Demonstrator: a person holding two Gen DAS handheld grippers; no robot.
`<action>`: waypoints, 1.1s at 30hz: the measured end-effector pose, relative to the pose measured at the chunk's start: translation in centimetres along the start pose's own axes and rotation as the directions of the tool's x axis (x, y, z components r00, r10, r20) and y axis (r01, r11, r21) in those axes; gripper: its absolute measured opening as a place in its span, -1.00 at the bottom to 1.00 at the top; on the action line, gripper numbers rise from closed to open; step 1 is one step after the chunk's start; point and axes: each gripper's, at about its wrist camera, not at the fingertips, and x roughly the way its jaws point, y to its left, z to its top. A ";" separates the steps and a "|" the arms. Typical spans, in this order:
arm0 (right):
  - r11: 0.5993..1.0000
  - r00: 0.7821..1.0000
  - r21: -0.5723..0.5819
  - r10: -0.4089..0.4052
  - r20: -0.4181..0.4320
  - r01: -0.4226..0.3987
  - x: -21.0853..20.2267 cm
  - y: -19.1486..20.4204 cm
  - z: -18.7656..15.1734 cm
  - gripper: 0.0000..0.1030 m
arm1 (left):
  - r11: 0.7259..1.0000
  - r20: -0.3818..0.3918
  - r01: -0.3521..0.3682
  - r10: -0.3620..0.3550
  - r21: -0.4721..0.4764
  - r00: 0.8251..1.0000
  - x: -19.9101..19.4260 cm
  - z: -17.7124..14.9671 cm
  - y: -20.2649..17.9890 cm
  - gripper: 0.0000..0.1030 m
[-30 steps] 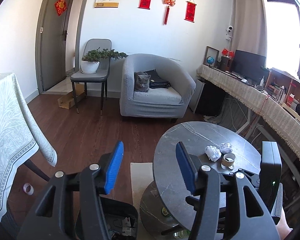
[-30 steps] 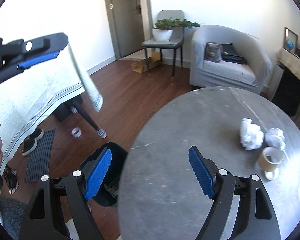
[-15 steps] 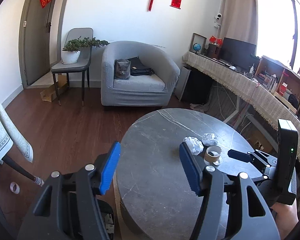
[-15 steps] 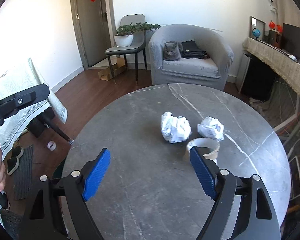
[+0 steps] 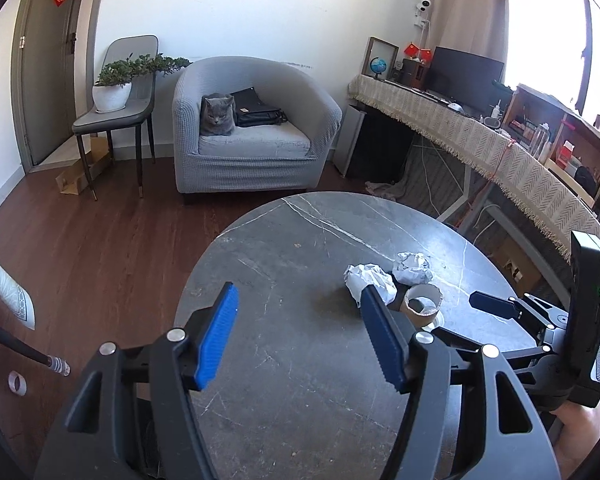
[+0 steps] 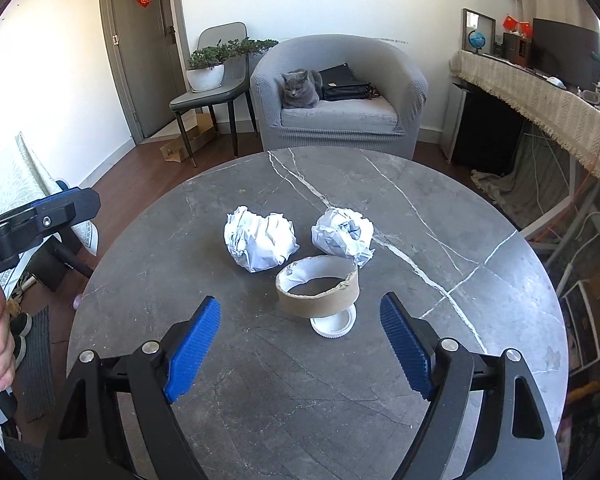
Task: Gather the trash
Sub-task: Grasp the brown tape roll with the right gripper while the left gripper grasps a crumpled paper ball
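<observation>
Three pieces of trash sit bunched near the middle of the round grey counter (image 6: 440, 216): a larger crumpled paper ball (image 6: 260, 242), a smaller paper wad (image 6: 343, 234) just beside it, and an empty cardboard tape core (image 6: 318, 292) in front of both, resting partly on a small white cap (image 6: 334, 325). None of it is collected yet; everything lies loose on the counter, so by the look of it the whole pickup is left. Your right gripper (image 6: 300, 346) hangs over the near edge with its jaws released and spread, nothing between them, lined up roughly on the tape core. Your left gripper (image 5: 300, 336) comes in from the side; its jaws have just been opening and are empty too, the right blue pad sitting in front of the larger paper ball (image 5: 370, 280) in that view without touching it. Farther out: a grey cat (image 6: 300, 89) on the armchair (image 6: 340, 120), watching. No bin shows in either view.
</observation>
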 end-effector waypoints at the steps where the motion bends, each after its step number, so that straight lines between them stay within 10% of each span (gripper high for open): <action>1: 1.000 1.000 0.007 -0.001 -0.001 0.001 0.2 -0.2 0.1 0.61 | 1.000 -0.003 0.004 -0.004 0.009 1.000 0.3 0.2 -0.2 0.31; 33: 0.997 1.000 0.080 0.011 -0.024 -0.009 1.6 -3.0 1.0 0.07 | 0.992 -0.108 0.102 -0.094 0.068 0.990 7.9 0.4 -3.9 0.48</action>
